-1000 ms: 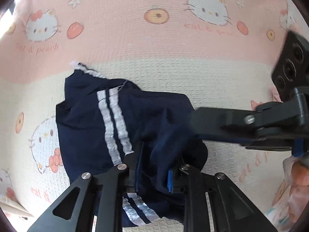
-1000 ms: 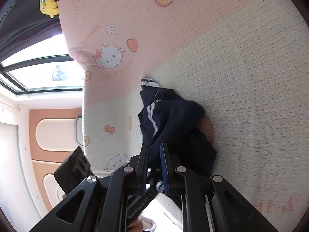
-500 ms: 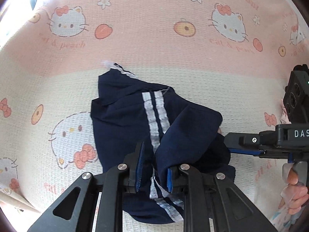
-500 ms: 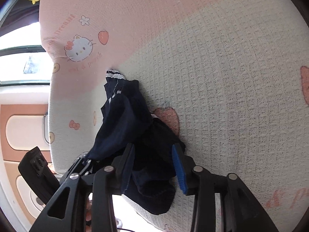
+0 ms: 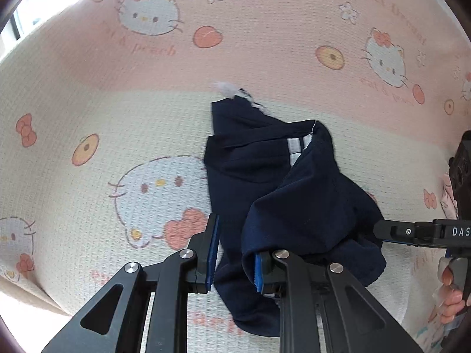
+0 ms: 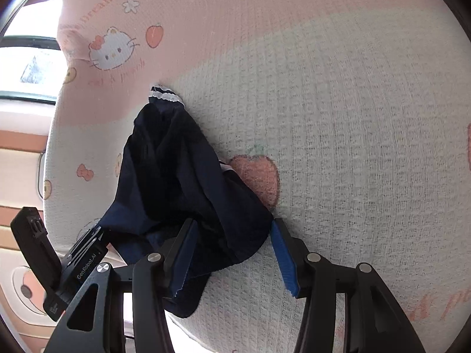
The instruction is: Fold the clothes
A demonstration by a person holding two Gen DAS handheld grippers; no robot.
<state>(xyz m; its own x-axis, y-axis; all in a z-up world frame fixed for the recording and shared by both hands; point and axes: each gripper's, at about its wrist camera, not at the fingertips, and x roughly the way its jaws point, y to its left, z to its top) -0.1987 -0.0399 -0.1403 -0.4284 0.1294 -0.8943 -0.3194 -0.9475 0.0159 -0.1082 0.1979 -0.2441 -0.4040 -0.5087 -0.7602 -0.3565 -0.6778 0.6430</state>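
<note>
A navy garment [image 5: 265,170] with white stripes lies bunched on the bed cover [image 5: 117,117]. My left gripper [image 5: 234,253] is shut on a fold of it, and the cloth drapes over the right finger. In the right wrist view the same garment [image 6: 176,176] rises toward the left gripper [image 6: 88,253] at the lower left. My right gripper [image 6: 232,253] has its jaws opening. A navy corner lies between them, and the right pad stands off the cloth. The right gripper [image 5: 382,232] comes in from the right edge of the left wrist view, its tip at the garment.
The cover is pink at the far side and cream nearer, printed with cats, peaches and bows. The bed edge [image 5: 32,291] falls off at the lower left. A person's hand [image 5: 450,288] grips the right tool. A bright window [image 6: 26,67] lies beyond the bed.
The right gripper opened and let go of the navy cloth. The left gripper kept its hold and carried the fold across, so the white stripes are now mostly covered.
</note>
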